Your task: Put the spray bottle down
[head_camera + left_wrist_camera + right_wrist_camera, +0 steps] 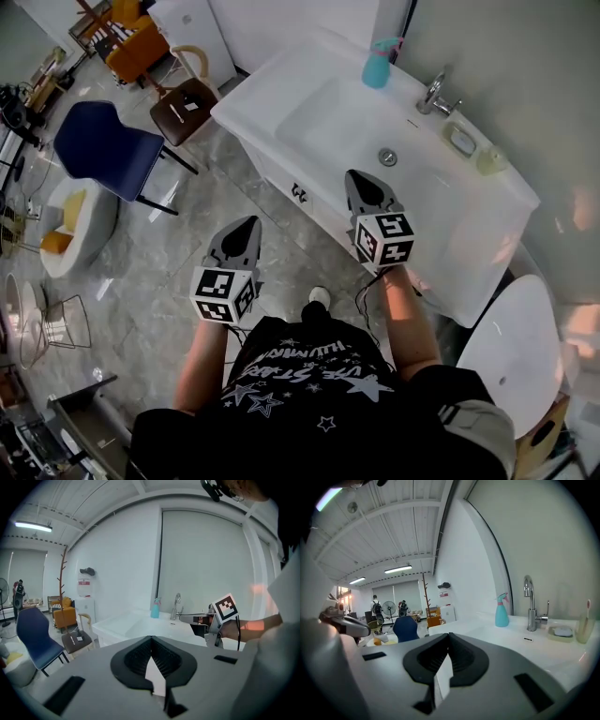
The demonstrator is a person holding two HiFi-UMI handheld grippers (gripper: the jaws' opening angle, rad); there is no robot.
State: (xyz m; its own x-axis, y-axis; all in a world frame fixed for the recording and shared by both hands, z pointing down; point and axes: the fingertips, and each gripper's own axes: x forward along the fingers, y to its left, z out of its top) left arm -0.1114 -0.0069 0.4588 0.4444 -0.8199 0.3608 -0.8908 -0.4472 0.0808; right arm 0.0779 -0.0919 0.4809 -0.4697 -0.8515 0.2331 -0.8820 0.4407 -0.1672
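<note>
The spray bottle [377, 64] stands upright at the back of the white sink desk [469, 202], well apart from the left gripper [249, 223] and right gripper [356, 176], both with jaws closed and empty, so the task looks done.

The spray bottle [378, 64] stands upright on the white washbasin's [255, 96] far rim, near the tap [435, 94].

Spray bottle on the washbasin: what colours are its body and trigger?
Teal plastic spray bottle, pink trigger; right gripper view.
</note>
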